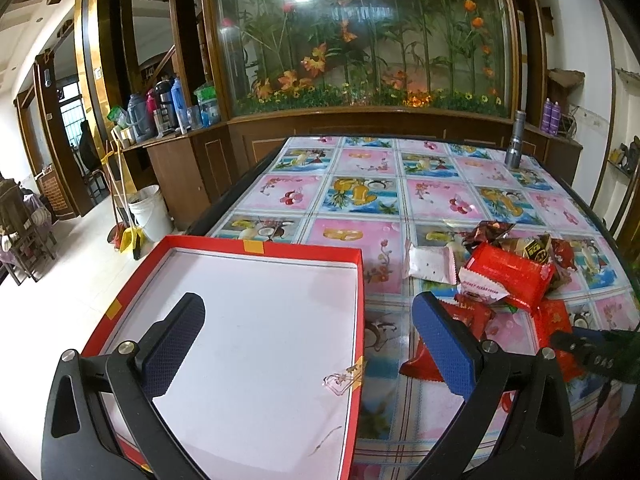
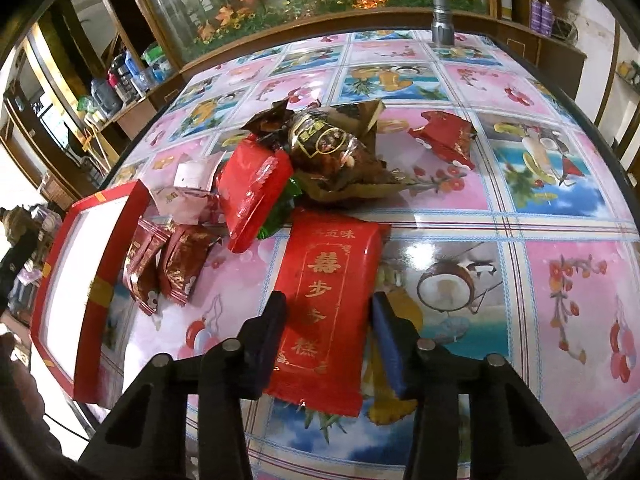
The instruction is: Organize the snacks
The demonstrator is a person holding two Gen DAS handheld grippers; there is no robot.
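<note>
A flat red snack packet [image 2: 332,280] with gold characters lies on the flowered tablecloth, and my right gripper [image 2: 328,316] is shut on its near end, one pad against each long side. Behind it is a pile of snacks [image 2: 280,168]: a glossy red pack, brown wrapped sweets, small dark red sachets [image 2: 176,268] and a white packet. A shallow red box [image 1: 264,246] with a white bottom sits at the table's left edge. My left gripper [image 1: 308,304] hangs open over the box's right side, with nothing between its fingers. From the left wrist view the snack pile [image 1: 508,276] lies right of the box.
A grey metal flashlight [image 2: 440,12] stands upright near the table's far edge. A lone red wrapper [image 2: 444,140] lies right of the pile. The table's left edge drops to a tiled floor with a white bucket [image 1: 148,212]. A wooden cabinet with a flower display stands behind.
</note>
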